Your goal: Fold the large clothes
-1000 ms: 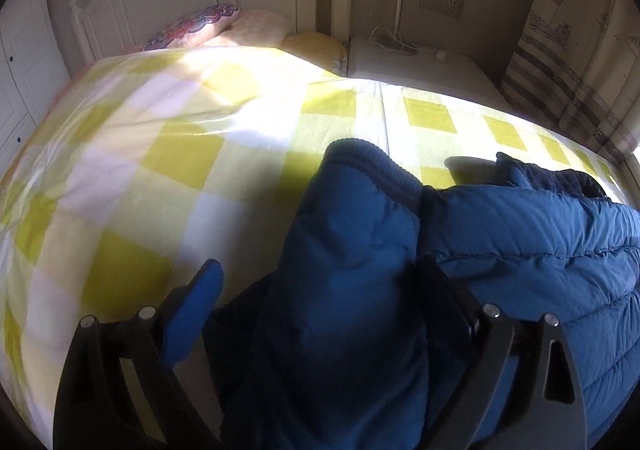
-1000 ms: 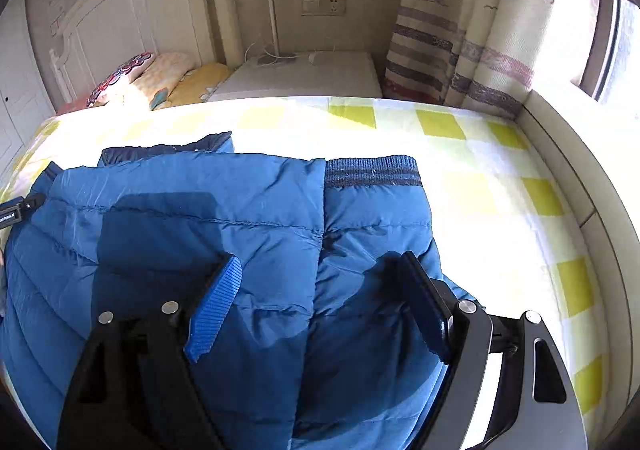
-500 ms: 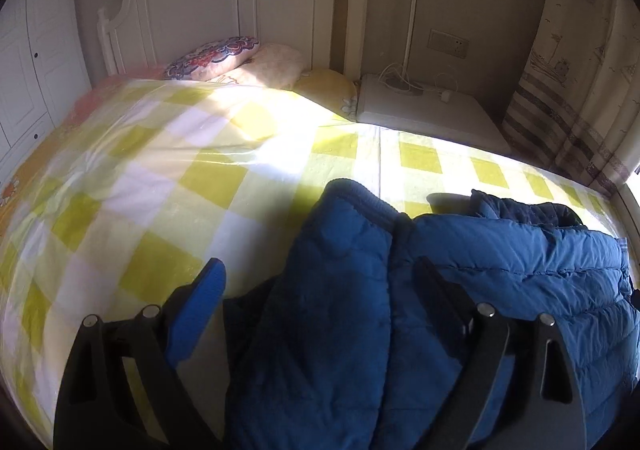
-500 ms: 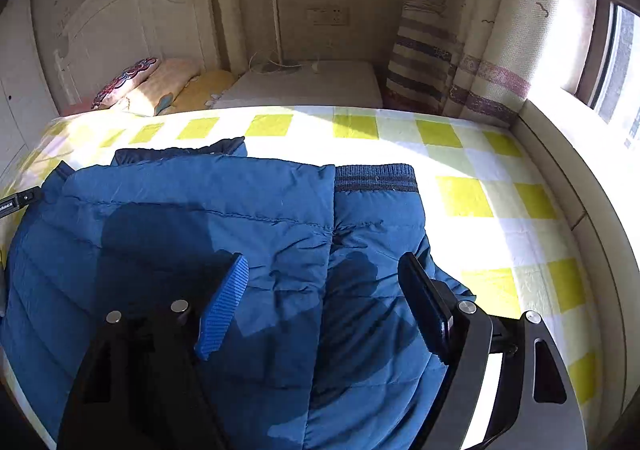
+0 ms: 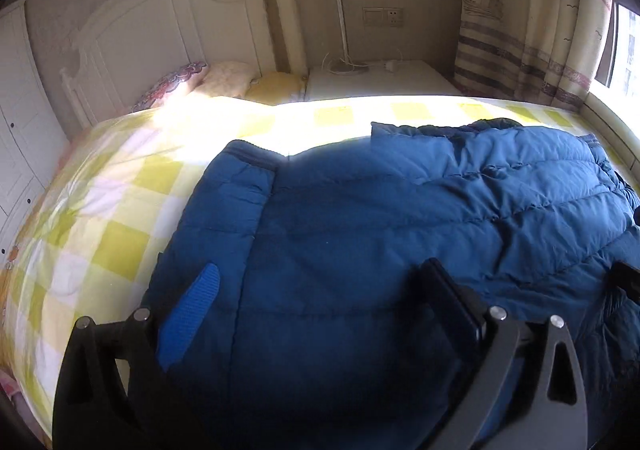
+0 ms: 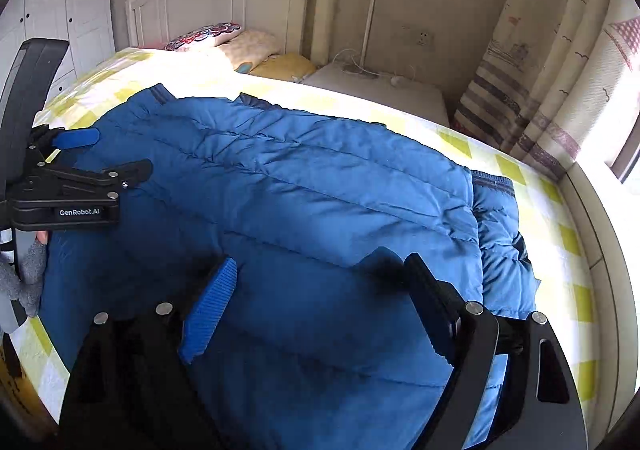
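Observation:
A blue puffer jacket (image 5: pixel 400 218) lies flat on the bed's yellow-and-white checked sheet (image 5: pixel 104 210), with both sleeves laid over its body. One ribbed cuff (image 5: pixel 250 156) shows in the left wrist view and the other cuff (image 6: pixel 492 183) in the right wrist view. My left gripper (image 5: pixel 320 290) hovers over the jacket's near part. Its jaws are opening and nothing is pinched between them. The right gripper (image 6: pixel 320 290) hangs over the jacket's near right part, its jaws also opening and free of the cloth. In the right wrist view, the left gripper (image 6: pixel 108 154) appears at the left edge, held by a grey-gloved hand (image 6: pixel 28 278).
A white headboard (image 5: pixel 168 22) and pillows (image 6: pixel 208 36) stand at the far end of the bed. A white nightstand (image 5: pixel 380 80) with a thin lamp sits beside it. Striped curtains (image 6: pixel 532 98) and a window ledge (image 6: pixel 592 218) run along the right, and white wardrobe doors (image 5: pixel 20 130) along the left.
Both grippers have swung sideways over the jacket. The left view now sits over its body instead of the left sleeve. The right view has rolled, and the left gripper has come into it.

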A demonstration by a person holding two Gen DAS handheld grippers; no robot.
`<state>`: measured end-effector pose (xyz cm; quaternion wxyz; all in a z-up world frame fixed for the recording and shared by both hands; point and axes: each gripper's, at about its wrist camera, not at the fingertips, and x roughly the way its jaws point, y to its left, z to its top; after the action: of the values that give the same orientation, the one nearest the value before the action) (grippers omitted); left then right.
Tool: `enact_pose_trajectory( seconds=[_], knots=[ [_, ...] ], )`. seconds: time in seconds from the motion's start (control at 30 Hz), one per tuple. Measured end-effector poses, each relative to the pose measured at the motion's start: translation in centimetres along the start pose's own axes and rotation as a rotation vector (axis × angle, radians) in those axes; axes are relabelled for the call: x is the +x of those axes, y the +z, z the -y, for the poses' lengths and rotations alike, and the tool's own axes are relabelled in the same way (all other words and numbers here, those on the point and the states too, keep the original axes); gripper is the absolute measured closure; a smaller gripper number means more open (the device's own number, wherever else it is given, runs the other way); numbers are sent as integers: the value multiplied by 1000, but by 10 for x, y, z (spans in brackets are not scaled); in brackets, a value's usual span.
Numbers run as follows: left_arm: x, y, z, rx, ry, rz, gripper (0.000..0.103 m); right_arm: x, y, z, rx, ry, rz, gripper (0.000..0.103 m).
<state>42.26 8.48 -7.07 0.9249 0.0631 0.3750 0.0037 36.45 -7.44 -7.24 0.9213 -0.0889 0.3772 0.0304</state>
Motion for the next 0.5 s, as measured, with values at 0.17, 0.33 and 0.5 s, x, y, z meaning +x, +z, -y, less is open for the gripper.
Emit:
enact_pose_trajectory(
  seconds=[0.17, 0.33, 0.5],
  knots=[
    [30, -13, -94, -239, -106, -103, 2, 6, -40, 94, 273, 7, 8, 17],
    [44, -20, -109, -321, -235, -133, 2, 15, -51, 101, 327, 86, 40, 17],
    [50, -26, -119, -387, -310, -148, 2, 19, -54, 110, 375, 150, 54, 16]
  ],
)
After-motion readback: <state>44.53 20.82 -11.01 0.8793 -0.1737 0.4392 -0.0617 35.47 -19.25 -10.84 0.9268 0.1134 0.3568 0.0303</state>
